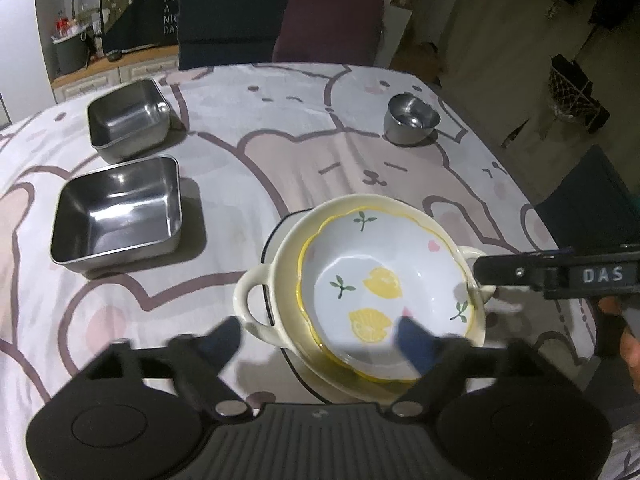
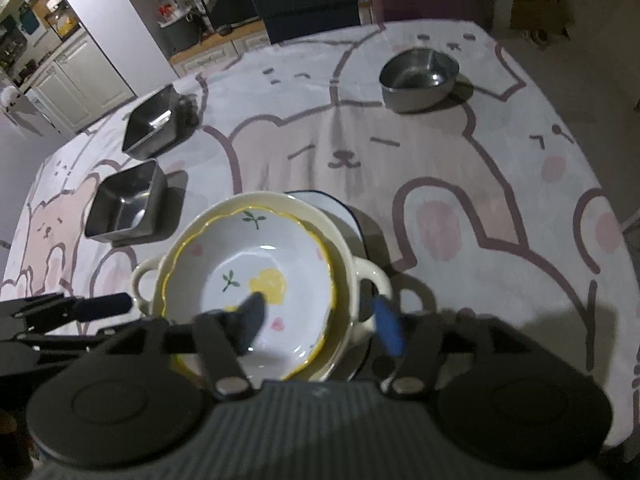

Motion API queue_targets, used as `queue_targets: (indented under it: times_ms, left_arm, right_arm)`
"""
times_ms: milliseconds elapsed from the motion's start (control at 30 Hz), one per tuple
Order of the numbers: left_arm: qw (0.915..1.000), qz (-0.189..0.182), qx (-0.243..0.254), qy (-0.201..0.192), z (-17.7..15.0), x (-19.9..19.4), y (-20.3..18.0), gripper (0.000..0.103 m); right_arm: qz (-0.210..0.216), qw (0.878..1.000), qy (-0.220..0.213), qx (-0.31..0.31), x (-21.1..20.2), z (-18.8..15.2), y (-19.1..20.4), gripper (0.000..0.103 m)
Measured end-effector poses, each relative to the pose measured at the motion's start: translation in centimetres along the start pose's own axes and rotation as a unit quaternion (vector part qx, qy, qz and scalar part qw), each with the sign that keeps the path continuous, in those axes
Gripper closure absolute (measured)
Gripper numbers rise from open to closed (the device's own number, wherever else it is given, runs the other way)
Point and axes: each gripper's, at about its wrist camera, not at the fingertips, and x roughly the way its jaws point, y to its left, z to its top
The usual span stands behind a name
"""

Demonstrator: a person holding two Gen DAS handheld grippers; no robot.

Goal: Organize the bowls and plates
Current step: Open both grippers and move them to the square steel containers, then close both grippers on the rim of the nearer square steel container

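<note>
A: Starting far left on the surface, with its bear-print cloth: two square steel trays, the near square tray at about nine o'clock from the stack, the far square tray just behind it toward ten o'clock. Both sit open side up, close together but apart.

B: And the left hand-held gripper?

A: Low at six o'clock in its own camera, jaws spread wide, nothing between them. Its left finger hangs just outside the left handle of the cream bowl; its right finger lies over the near rim of the lemon bowl (contact there I can't tell, it's blurred).

B: Centre of the surface, then.

A: The stack. A lemon bowl, white with a yellow scalloped rim, sits nested inside a cream two-handled bowl, and that rests on a white plate with a dark edge, peeking out behind at twelve o'clock.

B: Moving right.

A: The right hand-held gripper, also wide open and holding nothing. From its own camera the left finger hangs over the lemon bowl's inside, the blue right finger sits outside the cream bowl's right handle, so the jaws straddle that side of the stack.

B: And far right?

A: A round steel bowl at one o'clock, upright, well apart from everything. Behind the surface, dark chairs at twelve o'clock.
</note>
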Motion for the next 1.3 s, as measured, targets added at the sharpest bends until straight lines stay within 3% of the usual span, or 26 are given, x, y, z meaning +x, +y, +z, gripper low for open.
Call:
queue_targets:
  times_ms: [100,133,200,367,633,933,1000,1100,1300]
  left_arm:
    - [0.9998,0.014,0.004,-0.013,0.0,-1.1,0.0,0.002]
    - [0.9996,0.02,0.008,-0.018,0.0,-1.6,0.1,0.001]
    - [0.999,0.03,0.013,-0.029,0.3,-2.7,0.3,0.0]
    - [0.9952,0.075,0.009,-0.063,1.7,-5.7,1.9,0.0]
    - [0.9859,0.125,-0.041,-0.103,3.4,-8.8,6.3,0.0]
    - [0.9789,0.145,-0.106,-0.098,4.2,-6.0,14.2,0.002]
    - [0.9791,0.137,-0.123,-0.086,4.5,-4.6,15.8,0.015]
    - [0.9804,0.119,-0.144,-0.061,5.1,-2.5,17.8,0.03]
    - [0.9828,0.109,-0.147,-0.026,6.3,1.1,19.3,0.042]
  right_arm:
    - [-0.003,1.0,-0.028,-0.007,-1.2,-0.3,0.1,0.012]
    - [-0.002,0.999,-0.037,-0.008,-1.6,-0.3,0.2,0.005]
    - [-0.003,0.998,-0.057,-0.011,-2.3,-0.3,0.3,0.0]
    - [0.013,0.995,-0.101,-0.022,-3.7,0.0,1.4,0.0]
    - [0.043,0.991,-0.12,-0.046,-2.3,2.0,4.9,0.0]
    - [0.065,0.99,-0.117,-0.047,2.2,5.8,9.8,0.0]
    - [0.073,0.992,-0.101,-0.034,3.4,6.7,10.8,0.001]
    - [0.091,0.992,-0.08,-0.02,5.3,7.6,11.9,0.007]
    - [0.093,0.995,-0.029,-0.02,9.0,8.6,13.7,0.042]
